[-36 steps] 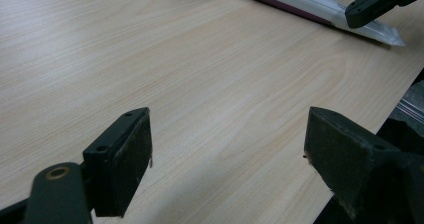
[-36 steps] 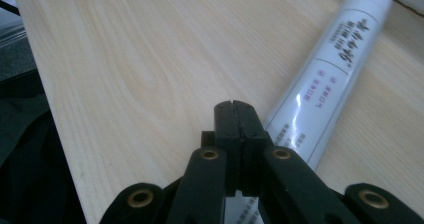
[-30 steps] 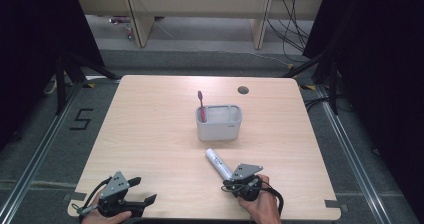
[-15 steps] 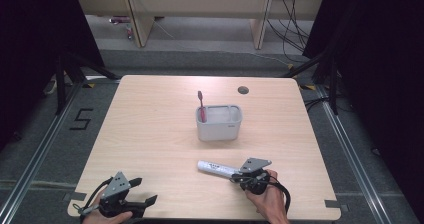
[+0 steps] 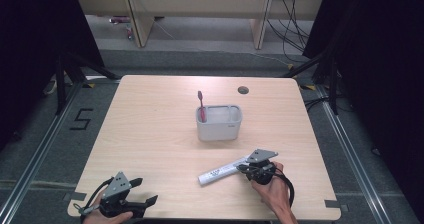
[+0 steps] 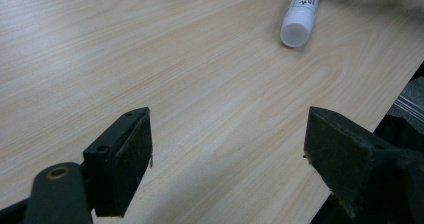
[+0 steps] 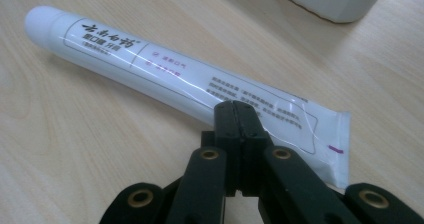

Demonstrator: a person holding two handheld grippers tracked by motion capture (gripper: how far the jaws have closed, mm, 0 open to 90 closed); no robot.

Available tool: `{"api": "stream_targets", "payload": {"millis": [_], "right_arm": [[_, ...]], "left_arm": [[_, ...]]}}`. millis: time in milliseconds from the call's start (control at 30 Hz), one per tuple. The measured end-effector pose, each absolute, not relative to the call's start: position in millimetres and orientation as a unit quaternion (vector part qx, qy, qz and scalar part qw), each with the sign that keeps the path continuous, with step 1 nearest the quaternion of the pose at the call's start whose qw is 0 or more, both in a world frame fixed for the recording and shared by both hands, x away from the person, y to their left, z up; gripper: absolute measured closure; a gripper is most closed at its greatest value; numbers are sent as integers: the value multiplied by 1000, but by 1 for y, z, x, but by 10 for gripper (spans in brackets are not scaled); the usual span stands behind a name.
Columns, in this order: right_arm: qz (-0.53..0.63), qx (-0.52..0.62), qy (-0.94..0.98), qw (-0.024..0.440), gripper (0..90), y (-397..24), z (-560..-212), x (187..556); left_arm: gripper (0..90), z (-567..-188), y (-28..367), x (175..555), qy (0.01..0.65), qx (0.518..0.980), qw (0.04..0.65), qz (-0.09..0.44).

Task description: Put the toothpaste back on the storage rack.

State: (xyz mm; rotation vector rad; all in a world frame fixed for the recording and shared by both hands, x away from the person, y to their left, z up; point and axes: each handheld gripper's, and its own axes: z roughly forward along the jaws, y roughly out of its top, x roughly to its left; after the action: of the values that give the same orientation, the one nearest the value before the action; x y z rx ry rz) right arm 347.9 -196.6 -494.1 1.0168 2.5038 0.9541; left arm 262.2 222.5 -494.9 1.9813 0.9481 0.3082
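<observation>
One smooth white plastic toothpaste tube (image 7: 165, 76) lies flat on the wood-grain table (image 5: 150, 134); the right gripper (image 7: 235, 115), jaws fully closed together, touches its side. The left gripper (image 6: 225, 159) stands wide open, empty.

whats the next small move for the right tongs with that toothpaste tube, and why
Probably lift the toothpaste tube toward the white holder: the right tongs are shut at its flat end, it lies flat on the table, and a toothbrush already stands there.
</observation>
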Motion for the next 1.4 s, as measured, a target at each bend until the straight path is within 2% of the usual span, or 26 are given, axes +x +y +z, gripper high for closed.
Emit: {"api": "stream_targets", "payload": {"millis": [300,333,433,533,600,667,900,1167,1267,1400], "right_arm": [[333,348,863,155,900,-195,-496,361],[321,352,867,144,900,-196,-494,362],[330,347,864,159,900,-193,-495,366],[327,351,865,144,900,-189,-495,370],[328,346,865,156,900,-186,-497,373],[325,350,866,145,900,-183,-495,374],[329,338,868,158,900,-170,-494,383],[326,338,872,139,899,-158,-495,385],[330,334,870,149,895,-156,-496,386],[326,334,873,142,864,-153,-490,385]], "left_arm": [[190,-495,222,262,382,800,445,125],[190,-495,221,262,383,800,445,124],[190,-495,221,262,378,802,445,125],[191,-495,221,262,379,802,444,126],[191,-496,221,262,378,803,444,126],[191,-495,221,263,380,800,447,125],[191,-495,221,262,379,802,446,123],[191,-495,221,262,378,801,447,124],[191,-494,221,262,377,803,445,125],[191,-494,221,262,380,800,447,125]]}}
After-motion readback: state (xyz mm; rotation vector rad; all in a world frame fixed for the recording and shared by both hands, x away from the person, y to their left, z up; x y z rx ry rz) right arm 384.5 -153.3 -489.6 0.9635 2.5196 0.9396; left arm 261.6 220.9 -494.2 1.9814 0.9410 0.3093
